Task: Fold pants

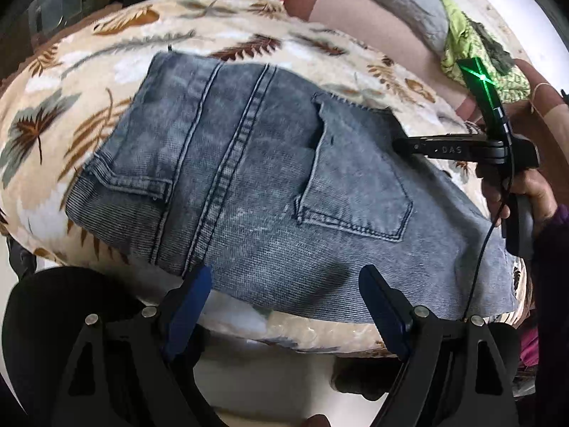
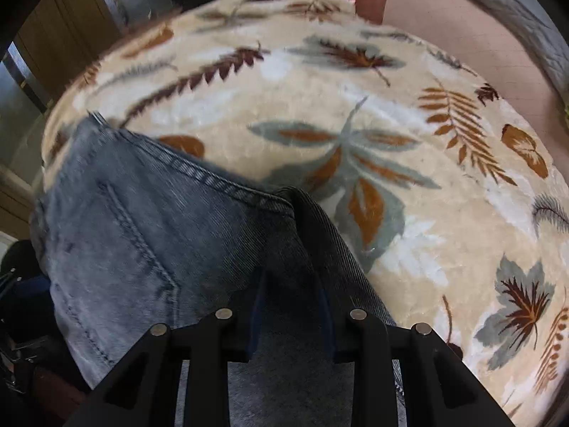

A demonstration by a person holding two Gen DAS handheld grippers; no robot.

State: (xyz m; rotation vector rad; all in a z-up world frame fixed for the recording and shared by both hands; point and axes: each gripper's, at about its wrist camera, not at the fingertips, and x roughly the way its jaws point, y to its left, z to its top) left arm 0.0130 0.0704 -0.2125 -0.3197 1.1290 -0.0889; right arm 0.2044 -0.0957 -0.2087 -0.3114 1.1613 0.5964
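Grey-blue jeans (image 1: 249, 163) lie folded, back pockets up, on a cream blanket with a leaf pattern (image 1: 220, 25). My left gripper (image 1: 286, 277) hangs open over the near edge of the jeans, its blue pads (image 1: 193, 295) wide apart with nothing gripped. At the right, a person's hand (image 1: 526, 192) holds my right gripper (image 1: 400, 142) at the far right edge of the jeans. In the right wrist view a raised fold of the jeans (image 2: 149, 235) runs between the narrow pads of the right gripper (image 2: 291, 291), which is shut on it.
A green cloth (image 1: 469, 46) and pink and grey bedding (image 1: 373, 10) lie along the far side. The blanket (image 2: 391, 114) spreads bare to the right of the jeans. The bed's near edge (image 1: 320, 334) drops to the floor. Wooden furniture (image 2: 60, 35) stands at far left.
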